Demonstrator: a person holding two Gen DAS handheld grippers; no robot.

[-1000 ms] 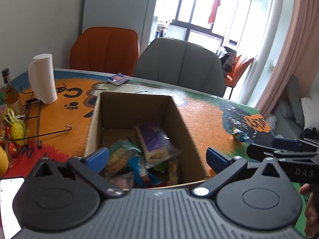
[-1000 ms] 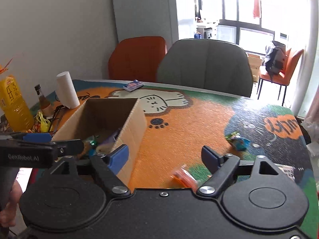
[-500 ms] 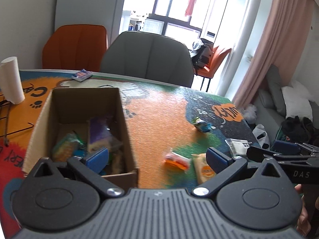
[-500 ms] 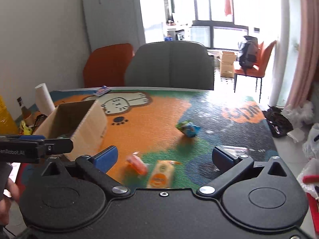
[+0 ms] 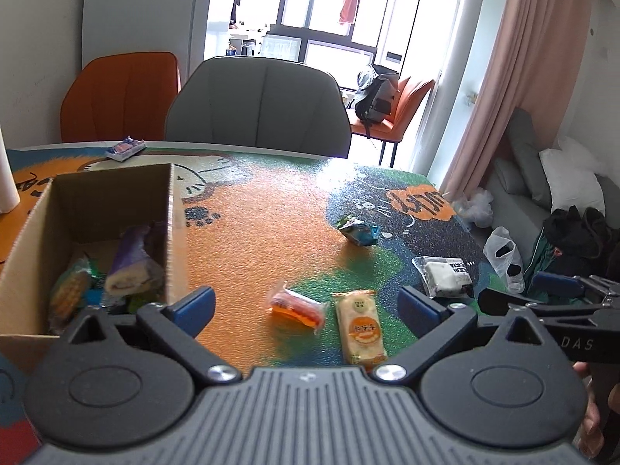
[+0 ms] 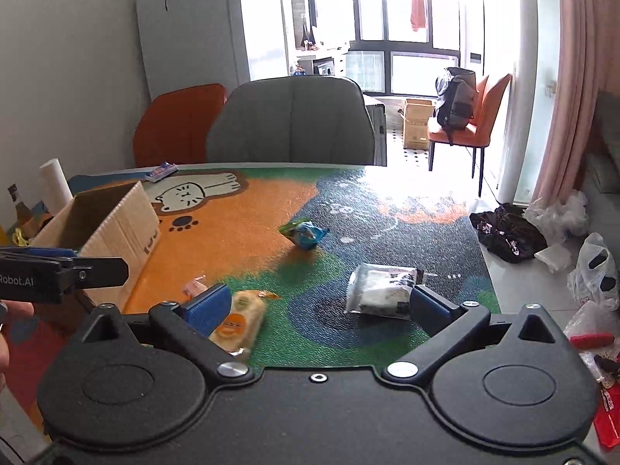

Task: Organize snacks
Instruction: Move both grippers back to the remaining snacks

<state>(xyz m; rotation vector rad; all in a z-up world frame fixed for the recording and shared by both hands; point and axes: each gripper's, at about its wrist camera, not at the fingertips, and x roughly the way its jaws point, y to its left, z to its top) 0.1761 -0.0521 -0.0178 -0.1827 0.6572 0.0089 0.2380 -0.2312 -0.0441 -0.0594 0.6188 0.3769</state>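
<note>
The box point(image 5: 97, 209) sits at the desk's point(image 5: 248, 232) left side and already holds several packets, so it appears to be the collecting place. Four snacks lie loose to its right. The left tool point(image 5: 306, 306) hovers wide and empty, with the orange packet point(image 5: 296, 307) and the yellow biscuit point(image 5: 361, 325) lying between its fingers' line of sight, just ahead. The right tool point(image 6: 316, 304) is also wide and empty; the white packet point(image 6: 381, 290) lies by its right finger, and the blue-green bag point(image 6: 304, 233) lies farther off, near the desk's middle.
</note>
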